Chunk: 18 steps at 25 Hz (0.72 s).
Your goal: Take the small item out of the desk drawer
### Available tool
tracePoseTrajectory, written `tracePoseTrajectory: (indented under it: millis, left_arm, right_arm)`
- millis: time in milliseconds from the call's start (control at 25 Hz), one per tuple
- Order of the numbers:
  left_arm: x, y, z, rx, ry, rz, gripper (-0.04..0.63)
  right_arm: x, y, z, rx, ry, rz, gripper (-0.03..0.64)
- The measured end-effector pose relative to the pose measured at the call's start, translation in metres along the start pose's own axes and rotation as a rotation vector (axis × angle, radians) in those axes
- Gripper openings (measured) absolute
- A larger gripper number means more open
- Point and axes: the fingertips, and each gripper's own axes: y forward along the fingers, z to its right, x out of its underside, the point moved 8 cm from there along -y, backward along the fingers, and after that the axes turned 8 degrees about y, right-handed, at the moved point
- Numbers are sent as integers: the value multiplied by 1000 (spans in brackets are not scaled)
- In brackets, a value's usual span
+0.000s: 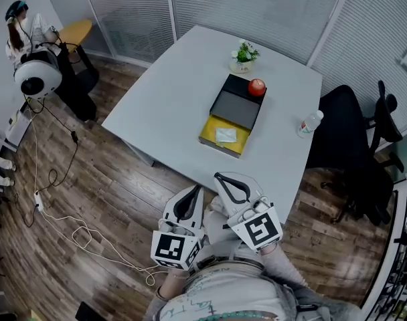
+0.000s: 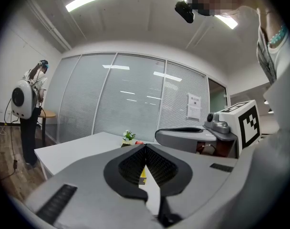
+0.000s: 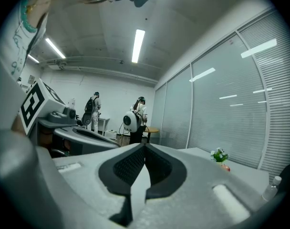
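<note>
Grey-shelled left gripper (image 1: 195, 191), right gripper (image 1: 220, 177); black ribbed pads (image 2: 133, 163); black-white marker cubes (image 1: 171, 248); pale printed shirt (image 1: 217, 301).

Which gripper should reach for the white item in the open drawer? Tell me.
Right, probably. The right gripper sits nearer the yellow drawer and its white item than the left gripper. Both have shut jaws.

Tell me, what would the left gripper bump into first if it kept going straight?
Probably the open yellow drawer. The left gripper, shut, aims over the near edge of the table, and the drawer shows just past its tips. Depth is unclear, so it might touch the table first.
</note>
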Motion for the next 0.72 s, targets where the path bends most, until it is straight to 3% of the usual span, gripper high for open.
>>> tracePoseTrajectory:
  millis: [720]
  left_arm:
    - [-16,123,-86,57,29,-77,-2]
  right_arm:
    - [-7,102,94,36,71,25,3]
